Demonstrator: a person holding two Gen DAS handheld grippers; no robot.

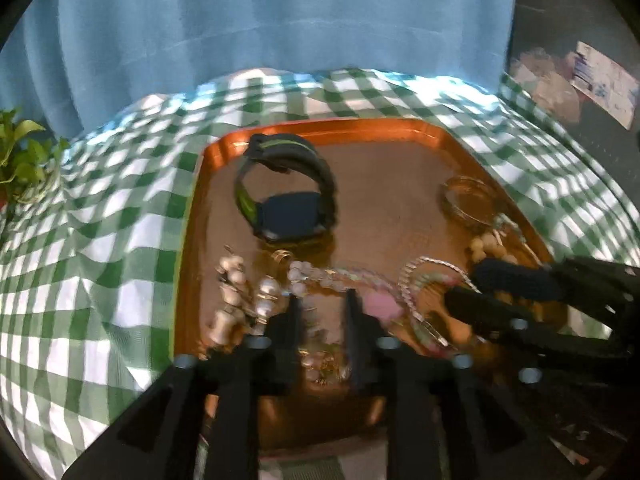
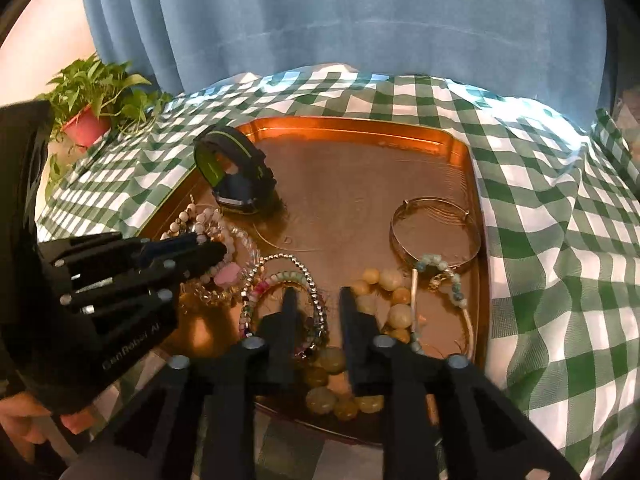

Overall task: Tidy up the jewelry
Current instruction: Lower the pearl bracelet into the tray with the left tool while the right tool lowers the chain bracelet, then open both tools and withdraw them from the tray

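Observation:
A copper tray (image 1: 360,128) (image 2: 360,124) on a green checked cloth holds jewelry. A black and green watch (image 1: 286,192) (image 2: 236,172) stands at its far left. A gold bangle (image 2: 434,232) (image 1: 466,196) lies at the right. Pale bead bracelets (image 1: 332,276) (image 2: 218,224), a silver bead bracelet (image 2: 286,292) and a yellow-green stone bracelet (image 2: 384,292) lie at the front. My left gripper (image 1: 322,300) is open, low over the pale beads. My right gripper (image 2: 316,300) is open over the silver and stone bracelets, holding nothing.
A potted plant (image 2: 94,108) (image 1: 20,160) stands on the cloth at the far left. A blue curtain (image 1: 280,20) hangs behind the table. The cloth (image 2: 560,240) drapes in folds to the right of the tray. Papers (image 1: 600,80) lie beyond the table's right edge.

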